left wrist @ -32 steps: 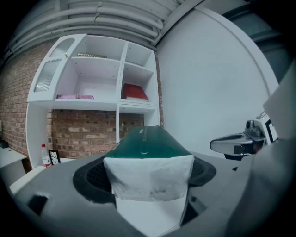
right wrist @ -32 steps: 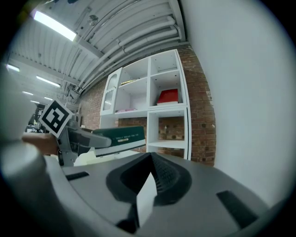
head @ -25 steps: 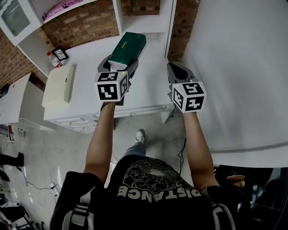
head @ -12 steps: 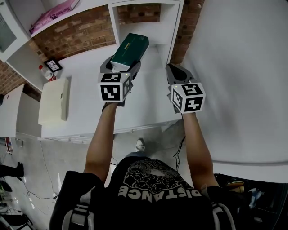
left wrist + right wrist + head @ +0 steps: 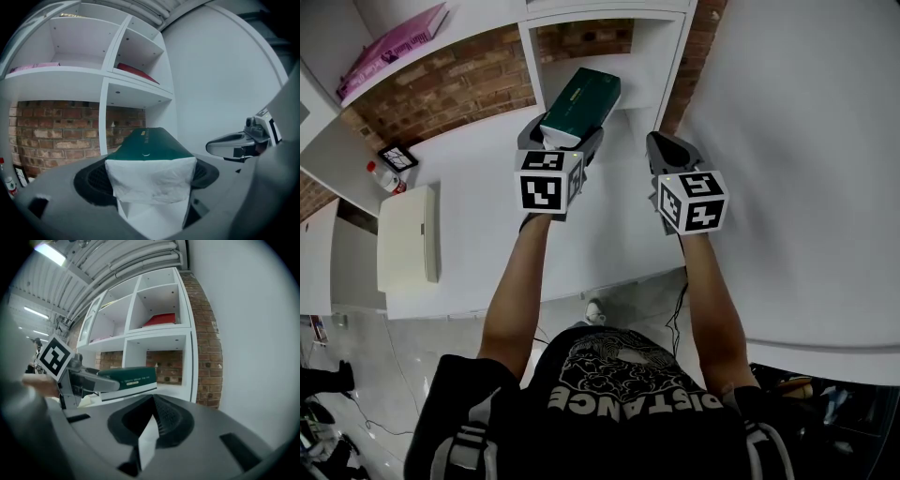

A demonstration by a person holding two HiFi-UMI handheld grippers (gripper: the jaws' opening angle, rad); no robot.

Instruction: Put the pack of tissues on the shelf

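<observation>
A dark green pack of tissues (image 5: 581, 103) with a white end (image 5: 150, 180) is clamped in my left gripper (image 5: 560, 141), which is shut on it. The pack points into the lower compartment of the white shelf (image 5: 667, 70), its far end over the compartment's floor. In the right gripper view the pack (image 5: 129, 377) hangs level in front of that opening. My right gripper (image 5: 672, 150) is held beside the left one, to its right, shut with nothing between its jaws (image 5: 151, 427).
A white desk top (image 5: 478, 178) runs left from the shelf, with a cream box (image 5: 408, 234), a small frame (image 5: 397, 156) and a bottle (image 5: 377, 175). A pink book (image 5: 389, 45) lies on the upper shelf board. A white wall (image 5: 787, 141) stands to the right.
Both grippers have moved forward toward the shelf. The pack's far end, which was over the desk top, now reaches into the lower compartment.
</observation>
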